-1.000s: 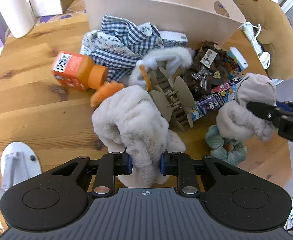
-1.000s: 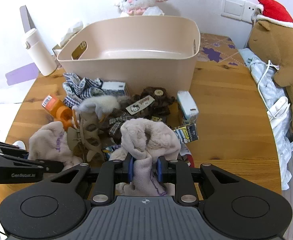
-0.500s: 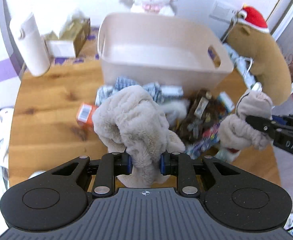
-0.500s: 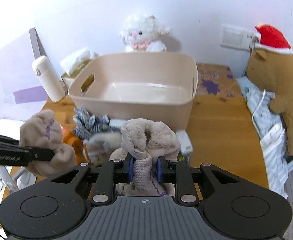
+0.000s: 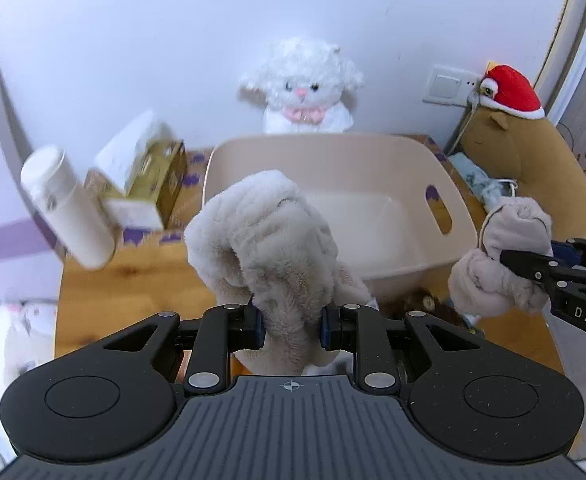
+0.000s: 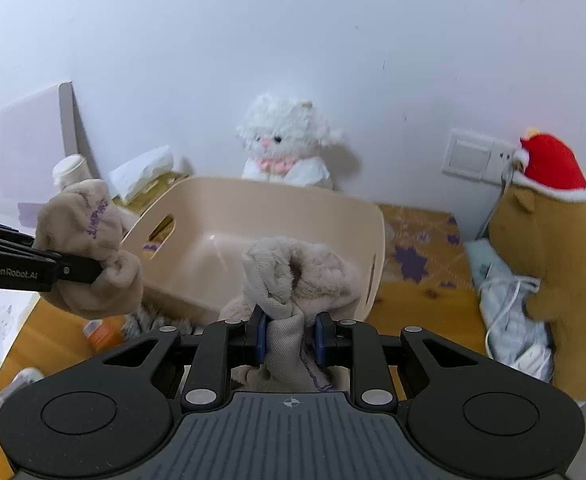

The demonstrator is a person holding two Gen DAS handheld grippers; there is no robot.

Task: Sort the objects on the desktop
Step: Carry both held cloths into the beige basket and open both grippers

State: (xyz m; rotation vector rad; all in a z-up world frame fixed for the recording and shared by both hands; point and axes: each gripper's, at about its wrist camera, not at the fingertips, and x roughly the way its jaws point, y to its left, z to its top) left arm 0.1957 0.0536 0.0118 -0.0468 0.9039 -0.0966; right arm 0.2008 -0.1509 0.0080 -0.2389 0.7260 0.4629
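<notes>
My left gripper (image 5: 291, 322) is shut on a fluffy beige sock (image 5: 265, 240), held in the air just in front of the beige storage bin (image 5: 425, 184). My right gripper (image 6: 290, 334) is shut on a second fluffy beige sock (image 6: 305, 276), also raised before the bin (image 6: 221, 208). Each gripper shows in the other view: the right one with its sock (image 5: 501, 256) at the right, the left one with its sock (image 6: 89, 248) at the left. The bin looks empty inside.
A white lamb plush (image 5: 305, 84) sits behind the bin by the wall. A brown plush with a red hat (image 6: 561, 248) stands right, beside a cable and cloth (image 6: 509, 304). A white bottle (image 5: 67, 208) and tissue box (image 5: 149, 172) stand left. An orange bottle (image 6: 101, 332) lies below.
Both grippers have risen from the pile on the table and tilted up, carrying their socks to about the level of the bin's rim. The pile has dropped out of sight.
</notes>
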